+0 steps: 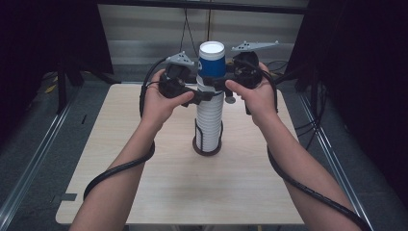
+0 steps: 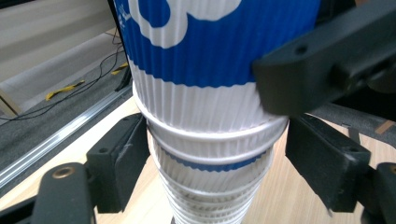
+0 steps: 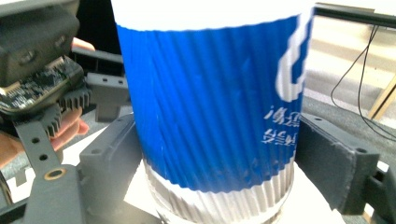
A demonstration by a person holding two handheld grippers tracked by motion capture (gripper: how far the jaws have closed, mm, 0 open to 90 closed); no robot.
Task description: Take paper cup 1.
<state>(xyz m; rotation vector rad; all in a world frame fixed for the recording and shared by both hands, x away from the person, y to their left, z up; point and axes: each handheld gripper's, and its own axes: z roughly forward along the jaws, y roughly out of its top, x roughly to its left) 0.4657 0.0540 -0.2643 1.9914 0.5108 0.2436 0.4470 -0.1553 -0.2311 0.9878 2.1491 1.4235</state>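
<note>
1. Cups, nested upside down into a tall stack (image 1: 210, 115), stand in a dark wire holder (image 1: 207, 144) near the middle of the light wooden table (image 1: 144, 192).
2. At the top of the stack sits a blue-and-white ribbed cup (image 1: 211, 60), its white base facing up.
3. From the left, the left gripper (image 1: 199, 94) reaches in just below that top cup. In the left gripper view its jaws stand on either side of the white cups right under the blue cup's rim; the left one touches the rims there, and whether the right one also touches I cannot tell.
4. From the right, the right gripper (image 1: 219, 84) meets the stack a little higher. In the right gripper view its jaws flank the lower half of the blue cup (image 3: 210, 107), close against its ribbed wall on both sides, holding it.
5. Cables trail from both grippers back along the person's forearms.
</note>
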